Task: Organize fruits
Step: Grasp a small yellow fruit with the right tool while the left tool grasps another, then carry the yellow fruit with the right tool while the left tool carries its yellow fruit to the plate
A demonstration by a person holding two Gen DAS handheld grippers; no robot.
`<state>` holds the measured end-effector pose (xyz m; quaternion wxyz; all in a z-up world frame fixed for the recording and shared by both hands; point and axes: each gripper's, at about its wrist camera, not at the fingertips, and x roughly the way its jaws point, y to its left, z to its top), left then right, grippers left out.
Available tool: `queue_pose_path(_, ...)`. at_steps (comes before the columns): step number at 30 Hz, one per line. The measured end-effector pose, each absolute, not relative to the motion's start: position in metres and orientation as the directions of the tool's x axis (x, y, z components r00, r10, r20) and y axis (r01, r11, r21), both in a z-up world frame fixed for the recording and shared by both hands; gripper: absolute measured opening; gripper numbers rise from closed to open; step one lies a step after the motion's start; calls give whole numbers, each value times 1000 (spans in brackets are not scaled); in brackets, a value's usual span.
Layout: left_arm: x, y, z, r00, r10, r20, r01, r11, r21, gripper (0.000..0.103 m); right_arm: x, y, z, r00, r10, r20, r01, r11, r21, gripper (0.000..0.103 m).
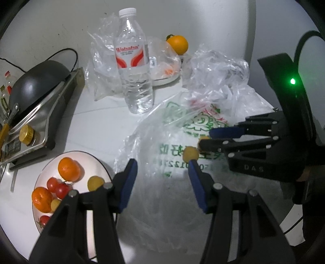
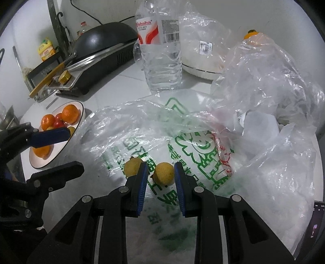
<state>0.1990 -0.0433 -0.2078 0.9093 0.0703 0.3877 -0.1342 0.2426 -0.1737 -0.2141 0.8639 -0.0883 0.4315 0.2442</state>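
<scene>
Two yellow fruits (image 2: 164, 172) on bag (image 2: 203, 146), one between right tongs (image 2: 160, 178)

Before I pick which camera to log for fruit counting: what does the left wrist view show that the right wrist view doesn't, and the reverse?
Only the left wrist view shows the whole orange behind the bags, the bottle's cap, and cherry tomatoes on the plate unblocked.

Only the right wrist view shows a yellow oil jug by the wall and both small yellow fruits clearly, one between the right gripper's fingers, one just outside.

Both show the plate, water bottle, printed bag, and the open left gripper.
</scene>
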Motion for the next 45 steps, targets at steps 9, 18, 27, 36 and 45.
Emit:
queue_pose_path(9,206,-54,-213,649,-190,-737,317,948,35,53,248,-173,-222,490,337,-804,-504,862,54,28)
queue_pose_path(18,217,-74,-222,633,-177,-754,343,937,68,53,242,-192,-208,524,376,-764,-501,862,80,25)
queue_pose_path(27,231,-97,-234,596,-182,-782,385,919,79,52,239,-214,-204,545,394,-740,-482,869,108,25)
queue_pose_path(36,243,-103,-244,566,-182,-804,397,915,72,32,238,-216,-204,547,408,-731,-484,867,121,25)
queue_pose_path(45,238,-102,-240,564,-221,-795,426,904,51,27,236,-214,-202,552,402,-731,-483,868,113,25)
